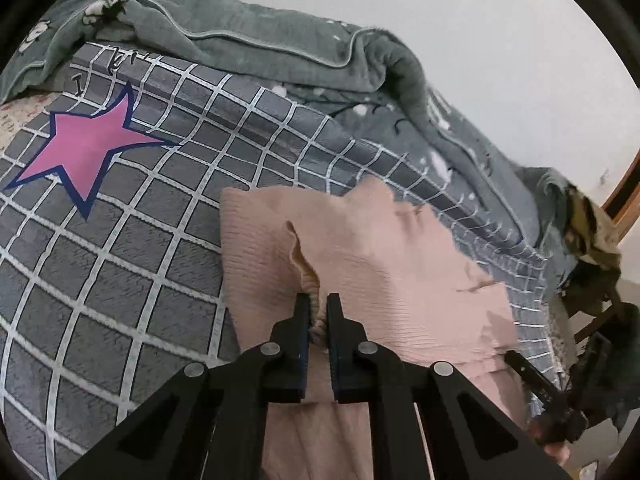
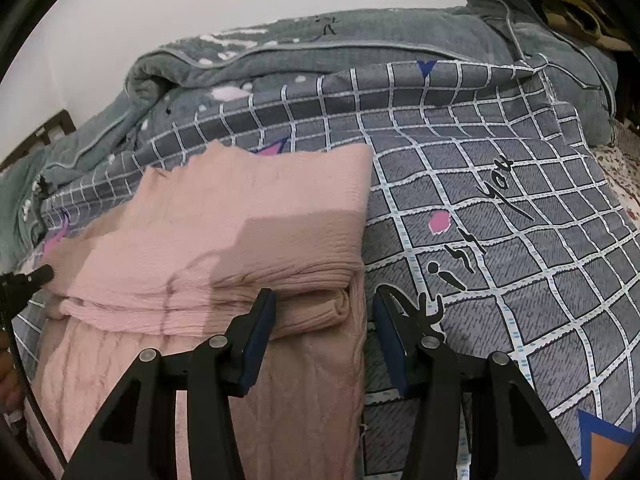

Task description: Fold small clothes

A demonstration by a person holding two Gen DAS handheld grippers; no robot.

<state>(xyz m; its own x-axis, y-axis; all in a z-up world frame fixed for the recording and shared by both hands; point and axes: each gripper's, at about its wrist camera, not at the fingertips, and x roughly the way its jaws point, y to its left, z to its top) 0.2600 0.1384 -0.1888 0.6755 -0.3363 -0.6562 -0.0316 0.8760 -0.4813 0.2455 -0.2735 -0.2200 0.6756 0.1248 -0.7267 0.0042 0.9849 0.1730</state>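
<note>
You had open grid-print bedcover (image 1: pixel 120 280) left of the pink garment (image 1: pixel 360 272), flat and clear for a pass around the pink star (image 1: pixel 84 152). Far side was blocked by the bunched grey-green blanket (image 1: pixel 248 48), ridged up along the wall (image 1: pixel 480 40). Toward the bed's far end a camouflage cloth (image 1: pixel 592 236) over a chair crowded the edge. In the right wrist view, flat cover by the script lettering (image 2: pixel 472 240) lay free right of the folded stack.

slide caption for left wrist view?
Left gripper shut on a pinched fold of the pink knit garment lying on the checked bedspread.
</note>
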